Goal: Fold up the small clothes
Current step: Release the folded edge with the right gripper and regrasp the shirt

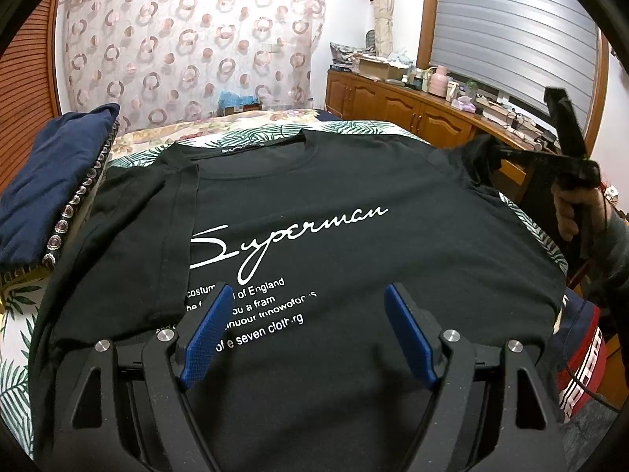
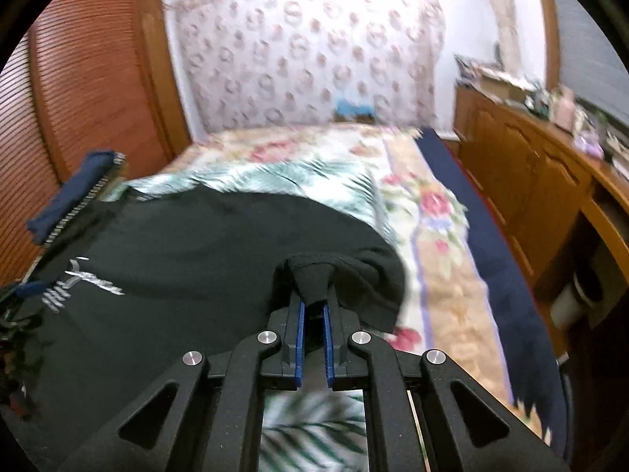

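A black T-shirt (image 1: 334, 181) with white "Superman" lettering lies face up on the bed, its left sleeve folded in over the chest. My left gripper (image 1: 310, 306) is open and empty, just above the shirt's lower print. My right gripper (image 2: 313, 306) is shut on the shirt's right sleeve (image 2: 314, 279) and holds it lifted off the bed; it also shows in the left wrist view (image 1: 495, 153) at the right edge of the shirt. The shirt (image 2: 188, 244) spreads to the left in the right wrist view.
A leaf-print sheet (image 1: 15, 354) and a floral quilt (image 2: 432, 204) cover the bed. Folded navy clothes (image 1: 59, 173) are stacked at the left. A wooden cabinet (image 1: 401, 110) with clutter runs along the right wall. A red and navy garment (image 1: 582, 354) lies at the right.
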